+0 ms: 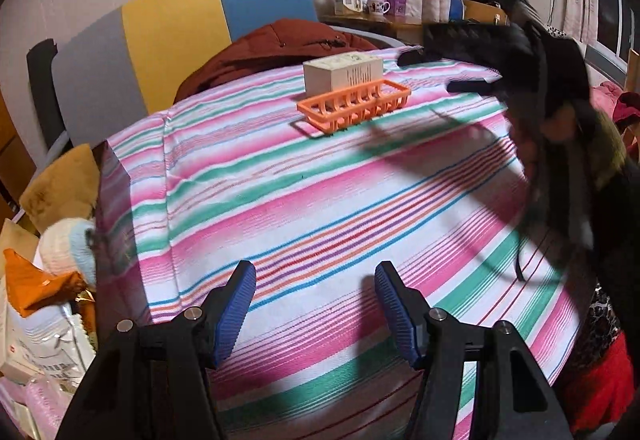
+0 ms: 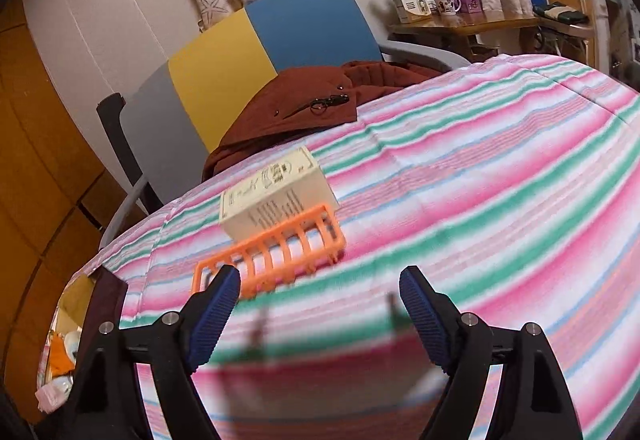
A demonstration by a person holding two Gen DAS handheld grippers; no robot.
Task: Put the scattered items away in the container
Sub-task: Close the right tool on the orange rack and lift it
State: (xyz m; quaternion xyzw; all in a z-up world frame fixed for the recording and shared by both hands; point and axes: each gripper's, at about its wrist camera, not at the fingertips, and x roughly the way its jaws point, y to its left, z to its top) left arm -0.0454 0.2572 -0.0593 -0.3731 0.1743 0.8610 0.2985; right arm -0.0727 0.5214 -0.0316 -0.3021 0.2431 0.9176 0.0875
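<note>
An orange slatted plastic basket (image 1: 356, 107) sits on the striped cloth toward the far side, and it also shows in the right wrist view (image 2: 276, 256). A cream cardboard box (image 1: 342, 73) stands right behind it, touching or nearly touching its far rim; it also shows in the right wrist view (image 2: 276, 195). My left gripper (image 1: 316, 300) is open and empty, low over the near cloth. My right gripper (image 2: 320, 300) is open and empty, just short of the basket. In the left wrist view the right gripper (image 1: 472, 85) appears blurred at the right of the basket.
The table carries a pink, green and white striped cloth (image 1: 320, 207). A brown jacket (image 2: 304, 107) lies on a yellow, blue and grey chair (image 1: 180, 31) behind the table. Bags and clutter (image 1: 48, 300) sit off the left edge. A shelf with mugs (image 2: 448, 5) stands at the back right.
</note>
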